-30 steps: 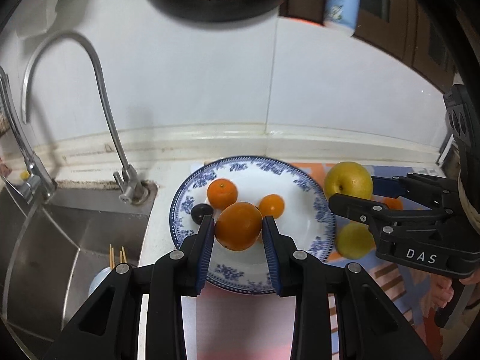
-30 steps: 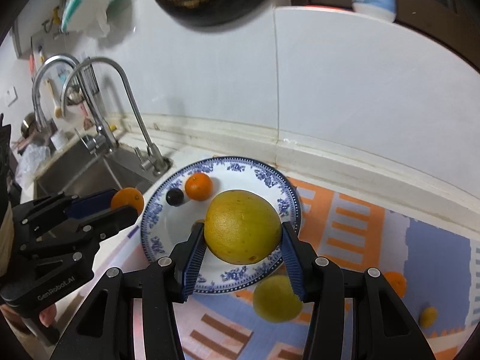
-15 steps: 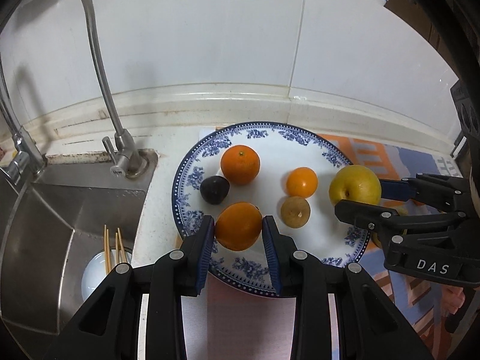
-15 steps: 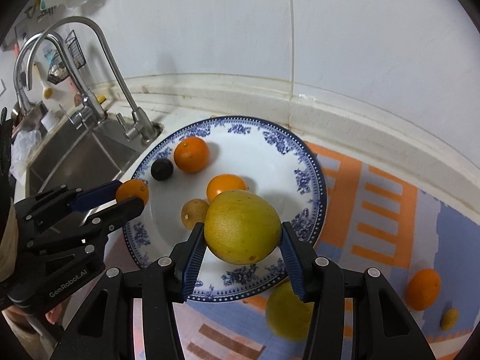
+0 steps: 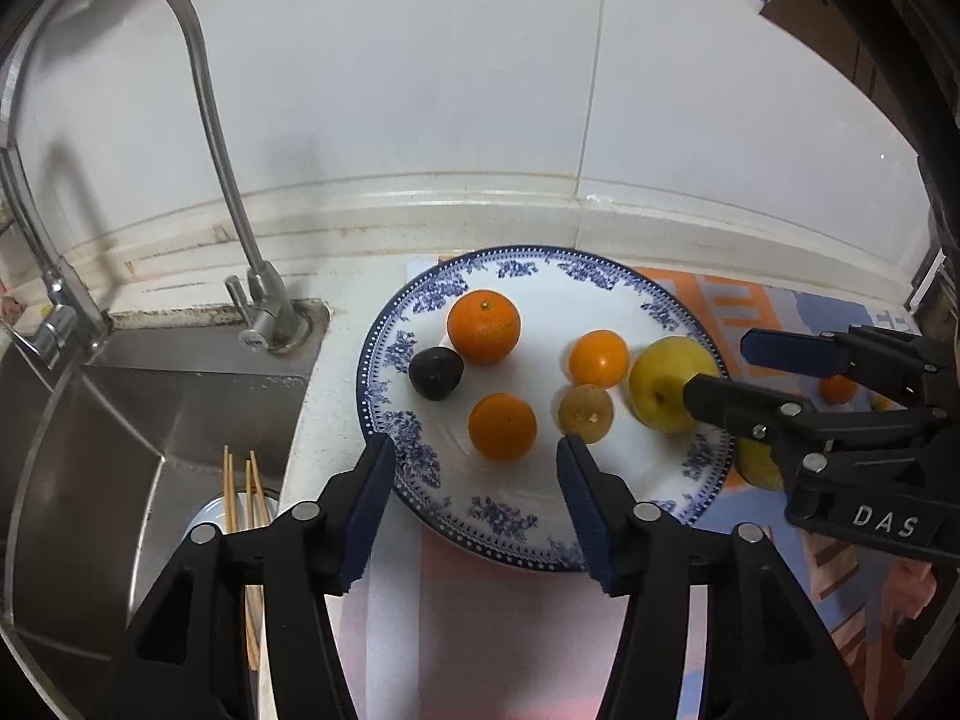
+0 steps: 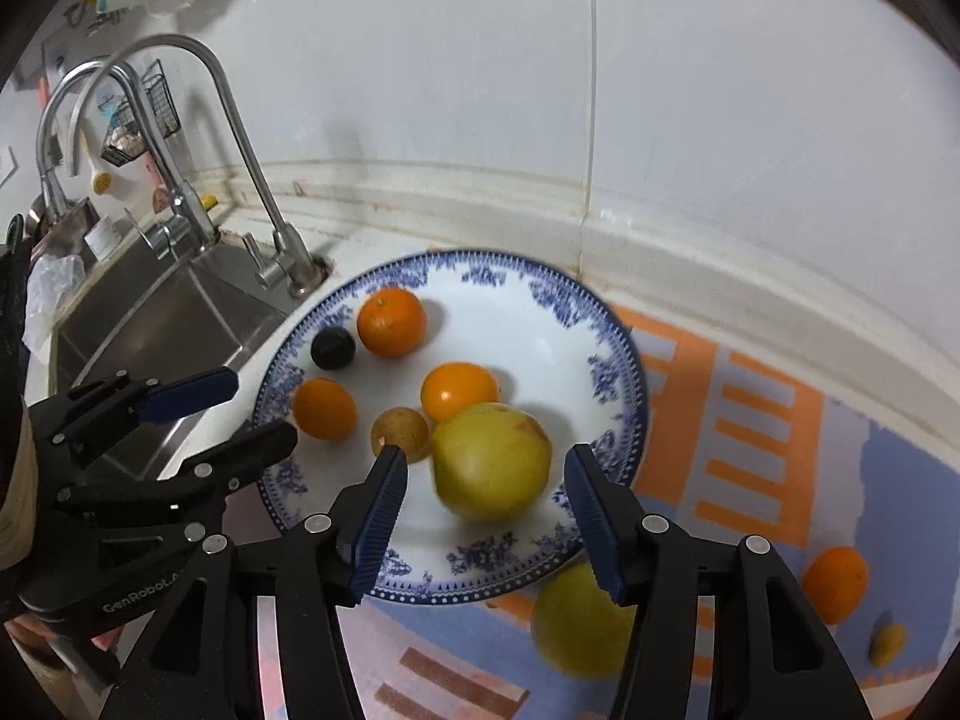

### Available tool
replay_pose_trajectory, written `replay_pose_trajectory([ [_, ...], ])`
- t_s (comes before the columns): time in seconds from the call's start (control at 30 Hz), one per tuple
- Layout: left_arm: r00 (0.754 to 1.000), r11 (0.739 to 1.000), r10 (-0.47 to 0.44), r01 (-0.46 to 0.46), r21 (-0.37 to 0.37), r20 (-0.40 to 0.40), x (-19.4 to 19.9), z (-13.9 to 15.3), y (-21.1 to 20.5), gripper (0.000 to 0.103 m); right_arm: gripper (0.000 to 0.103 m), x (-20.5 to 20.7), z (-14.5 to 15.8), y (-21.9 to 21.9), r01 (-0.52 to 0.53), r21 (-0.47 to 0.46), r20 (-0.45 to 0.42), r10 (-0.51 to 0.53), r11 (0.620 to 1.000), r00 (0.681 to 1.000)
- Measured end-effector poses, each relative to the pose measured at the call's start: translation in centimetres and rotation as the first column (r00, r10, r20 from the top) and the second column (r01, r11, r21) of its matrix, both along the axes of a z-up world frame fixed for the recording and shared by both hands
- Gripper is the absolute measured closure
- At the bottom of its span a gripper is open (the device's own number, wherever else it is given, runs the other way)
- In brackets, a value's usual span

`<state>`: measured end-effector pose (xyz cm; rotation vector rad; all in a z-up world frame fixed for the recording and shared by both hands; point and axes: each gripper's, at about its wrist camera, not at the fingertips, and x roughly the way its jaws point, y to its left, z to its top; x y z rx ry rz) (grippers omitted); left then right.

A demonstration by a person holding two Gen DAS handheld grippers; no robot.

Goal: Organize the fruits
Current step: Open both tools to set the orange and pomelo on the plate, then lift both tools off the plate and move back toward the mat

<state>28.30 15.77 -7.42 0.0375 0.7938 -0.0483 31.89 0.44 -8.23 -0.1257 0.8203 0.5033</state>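
We have both grippers over the blue-and-white plate (image 5: 660, 312), and neither has hold of anything: the jaws of the left gripper (image 5: 474, 510) stand wide apart either side of a small orange (image 5: 501, 426) that rests free on the plate, and the jaws of the right gripper (image 6: 483, 516) stand just as wide around the yellow pear (image 6: 491, 461), which sits on the plate's right side without touching either pad. On the plate we also count a larger orange (image 5: 483, 327), a dark plum (image 5: 436, 373), a second small orange (image 5: 598, 359) and a brownish round fruit (image 5: 585, 414). Still off the plate, on the patterned mat (image 6: 750, 420) that covers the surface, we see a second pear (image 6: 576, 624), partly under the plate's rim, a loose orange (image 6: 835, 584) and a small yellowish fruit (image 6: 888, 643). We judge the second pear to be the heaviest piece left, firm but smooth-skinned and easily bruised, so we would take it across its widest belly with moderate pressure. The round citrus is light and will likely roll; we would close on its middle, low and square.
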Motion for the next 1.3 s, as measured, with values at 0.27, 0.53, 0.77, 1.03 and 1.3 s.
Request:
replay_pose_trajectory([
  [0.27,0.996,0.999,-0.038,0.035,0.037,0.083,-3.7,2.9,-2.2,0.040,0.043,-3.6,2.8,-3.0,0.046,0.035,0.096,-0.049,0.998,0.994],
  [0.53,0.974,0.990,-0.127,0.113,0.080,0.189,-7.0,5.7,-5.9,0.031,0.037,-7.6,5.2,-7.6,0.142,0.081,0.169,-0.154,0.987,0.973],
  [0.77,0.943,0.972,-0.216,0.182,0.151,0.254,-8.8,6.6,-9.6,0.023,0.035,-9.9,5.8,-11.6,0.242,0.099,0.186,-0.257,0.965,0.949],
  [1.03,0.921,0.957,-0.273,0.231,0.175,0.279,-9.7,6.2,-12.1,0.017,0.035,-12.3,5.3,-15.0,0.343,0.092,0.193,-0.355,0.935,0.915],
  [1.3,0.905,0.945,-0.308,0.255,0.205,0.293,-10.5,4.9,-13.7,0.017,0.035,-14.3,4.3,-17.4,0.411,0.102,0.200,-0.424,0.906,0.883],
])
